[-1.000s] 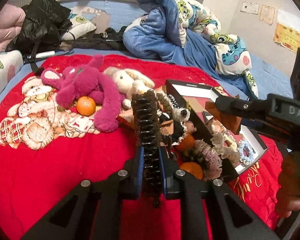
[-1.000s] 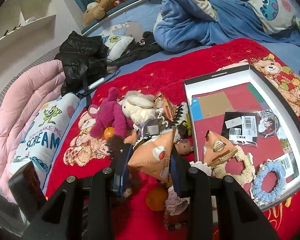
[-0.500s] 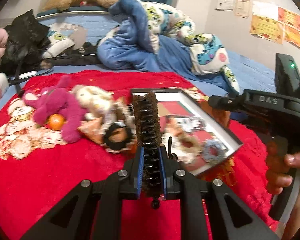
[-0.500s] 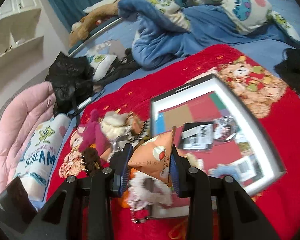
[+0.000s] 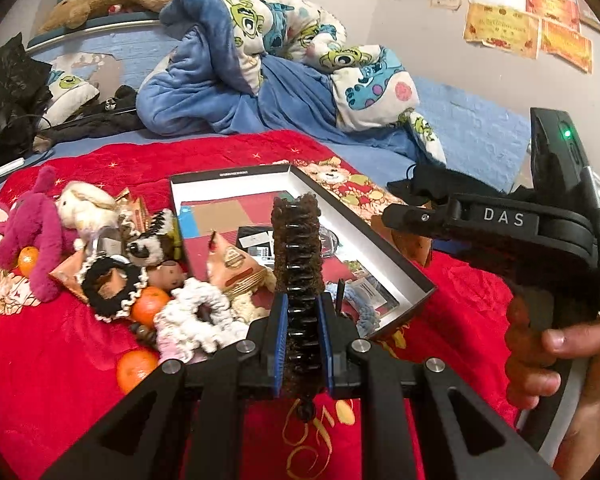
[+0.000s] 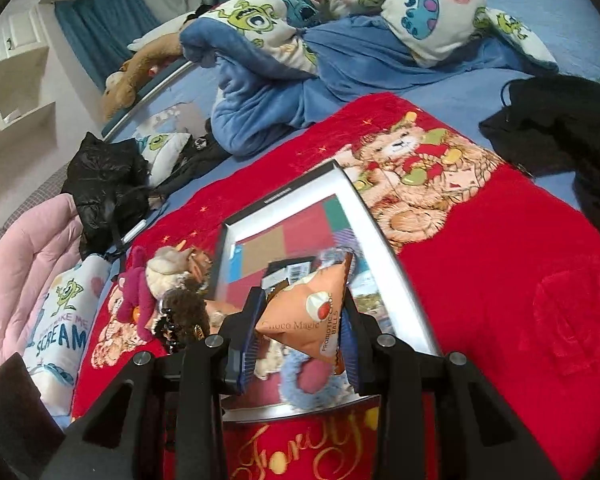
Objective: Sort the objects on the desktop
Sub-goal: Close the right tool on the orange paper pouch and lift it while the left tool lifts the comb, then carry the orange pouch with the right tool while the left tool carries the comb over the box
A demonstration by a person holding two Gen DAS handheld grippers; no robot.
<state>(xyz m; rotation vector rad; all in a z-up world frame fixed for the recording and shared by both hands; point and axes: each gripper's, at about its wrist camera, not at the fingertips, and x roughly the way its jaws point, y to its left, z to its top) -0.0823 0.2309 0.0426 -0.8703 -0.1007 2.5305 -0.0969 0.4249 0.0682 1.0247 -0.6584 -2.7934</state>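
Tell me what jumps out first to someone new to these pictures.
Each claw is shut on something above the red blanket: the left claw grips a brown fuzzy hair clip, the right claw an orange snack packet. Between them lies an open box, with a heap of plush toys and scrunchies left of it.

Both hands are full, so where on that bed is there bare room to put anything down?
Bare red blanket lies in front of the toy heap, and a wide patch right of the box. Inside the box, the far corner looks free. Crowded: the pile of plush toys, scrunchies and oranges left of the box.
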